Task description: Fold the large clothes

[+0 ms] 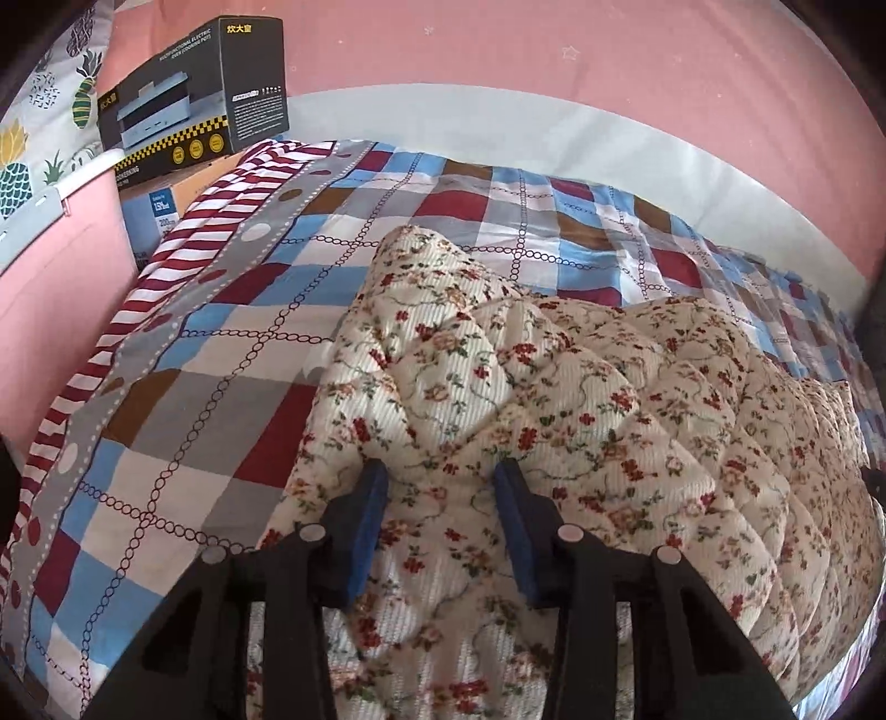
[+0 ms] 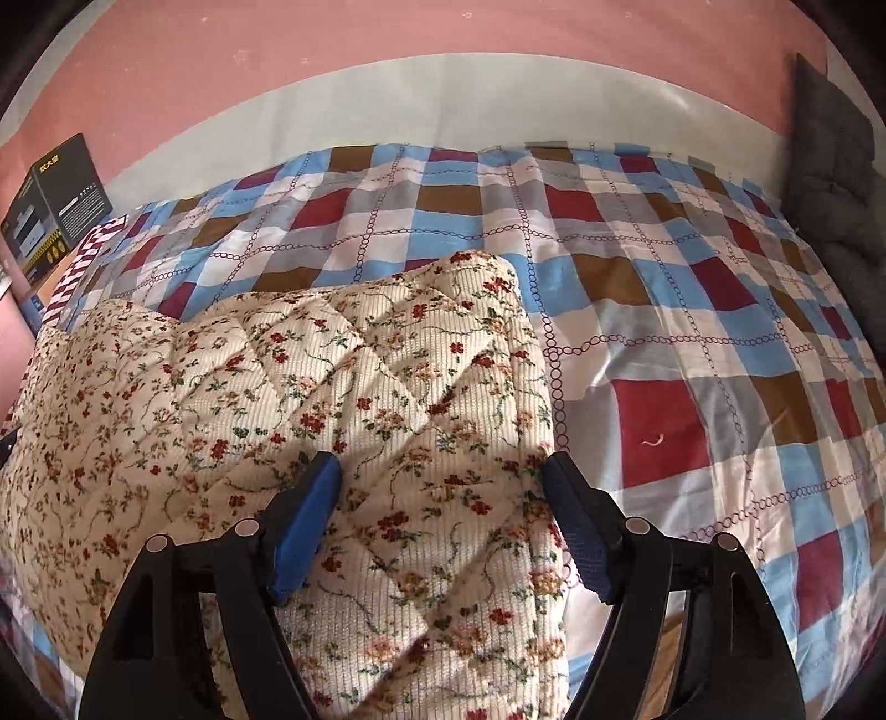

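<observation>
A cream quilted garment with small red flowers point(image 1: 554, 399) lies folded in a thick bundle on a checked bedspread point(image 1: 232, 343). My left gripper point(image 1: 440, 473) is open, its blue-padded fingers point(image 1: 368, 526) resting over the garment's left part. In the right wrist view the same garment point(image 2: 288, 399) fills the left half, with a raised corner at its far end. My right gripper point(image 2: 443, 465) is open wide over the garment's right edge, which runs between the fingers point(image 2: 576, 531). Neither gripper pinches the cloth.
The checked bedspread point(image 2: 692, 343) covers the bed to the right and behind. A black appliance box point(image 1: 194, 88) on other boxes stands at the back left by a pineapple-print curtain point(image 1: 44, 111). A pink wall point(image 2: 387, 50) and a dark cushion point(image 2: 836, 160) border the bed.
</observation>
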{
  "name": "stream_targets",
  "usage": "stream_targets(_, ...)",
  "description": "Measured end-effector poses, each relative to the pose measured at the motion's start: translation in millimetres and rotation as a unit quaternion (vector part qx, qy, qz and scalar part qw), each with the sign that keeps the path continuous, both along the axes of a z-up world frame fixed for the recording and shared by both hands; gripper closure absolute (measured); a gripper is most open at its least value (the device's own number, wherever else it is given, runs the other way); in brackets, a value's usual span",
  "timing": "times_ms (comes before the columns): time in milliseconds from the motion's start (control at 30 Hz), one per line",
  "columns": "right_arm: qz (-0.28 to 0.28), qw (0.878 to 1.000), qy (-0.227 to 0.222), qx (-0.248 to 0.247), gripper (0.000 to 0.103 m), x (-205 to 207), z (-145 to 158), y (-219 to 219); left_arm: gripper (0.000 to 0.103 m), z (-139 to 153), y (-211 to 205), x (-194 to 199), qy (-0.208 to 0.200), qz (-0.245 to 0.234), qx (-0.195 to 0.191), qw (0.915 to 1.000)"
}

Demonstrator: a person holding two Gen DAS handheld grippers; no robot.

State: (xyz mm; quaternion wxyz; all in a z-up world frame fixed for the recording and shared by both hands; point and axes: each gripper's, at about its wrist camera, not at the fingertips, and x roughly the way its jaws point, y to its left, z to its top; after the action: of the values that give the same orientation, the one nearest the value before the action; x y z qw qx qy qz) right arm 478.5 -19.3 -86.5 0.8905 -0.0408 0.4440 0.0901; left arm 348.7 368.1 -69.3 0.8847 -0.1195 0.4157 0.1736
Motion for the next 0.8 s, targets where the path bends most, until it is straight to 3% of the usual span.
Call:
stream_targets(100,0.007,1.0,-0.006,0.019,0.028,-28,22,-6,0.061,19,-10,-18,-0.007,-0.003,-0.019,0.9998)
stream_targets(267,0.036,0.997,-0.015,0.06,0.028,-99,43,-10,0.06,44,-47,-83,-0.035,-0.017,-0.046,0.9982)
stream_targets(533,0.063,0.996,0.0,0.062,0.028,-194,38,-10,0.06,35,-108,-174,0.007,-0.026,-0.068,0.9973)
stream_targets(800,0.103,0.993,-0.023,0.053,0.028,-271,71,-8,0.06,68,-161,-232,-0.001,-0.039,-0.061,0.9974)
